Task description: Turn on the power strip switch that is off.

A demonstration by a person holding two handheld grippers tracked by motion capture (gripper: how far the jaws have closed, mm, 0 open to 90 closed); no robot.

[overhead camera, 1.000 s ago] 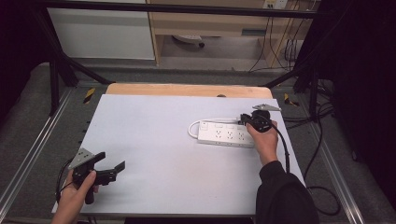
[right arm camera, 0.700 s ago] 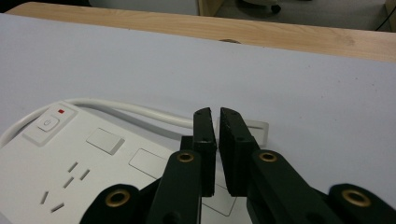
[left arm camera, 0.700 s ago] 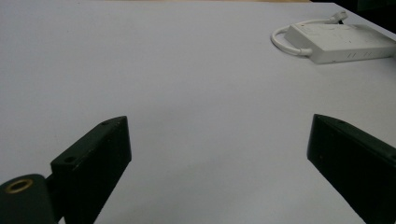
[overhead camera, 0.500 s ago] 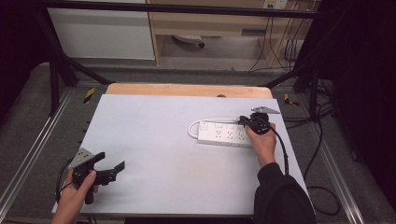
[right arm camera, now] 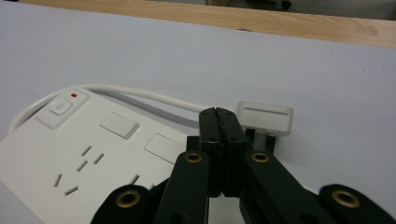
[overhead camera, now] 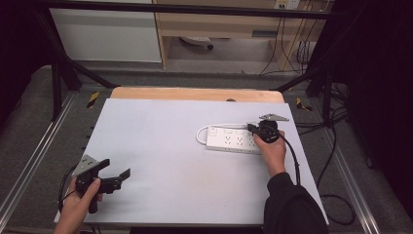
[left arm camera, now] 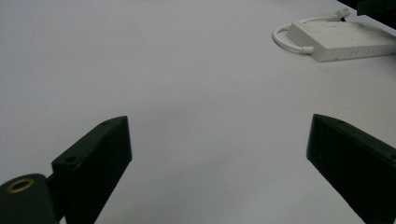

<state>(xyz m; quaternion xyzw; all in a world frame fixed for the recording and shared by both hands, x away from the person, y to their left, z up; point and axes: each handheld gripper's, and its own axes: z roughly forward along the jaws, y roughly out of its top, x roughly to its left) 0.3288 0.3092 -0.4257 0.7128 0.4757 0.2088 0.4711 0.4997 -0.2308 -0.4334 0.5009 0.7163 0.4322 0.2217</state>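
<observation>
A white power strip lies flat on the right half of the white table; its switch with a red light sits at its left end. Its white cable loops round to a white plug lying beside the strip. My right gripper hovers over the strip's right end, jaws pressed together with nothing between them, tips just in front of the plug. My left gripper is held low at the near left corner, jaws wide apart, aimed across bare table toward the distant power strip.
A wooden board edge runs along the table's far side. Metal frame rails flank the table. Black cables trail on the floor at the right. Shelving stands beyond the table.
The right gripper has edged slightly toward the near side above the strip's right end. The left gripper has stayed where it was.
</observation>
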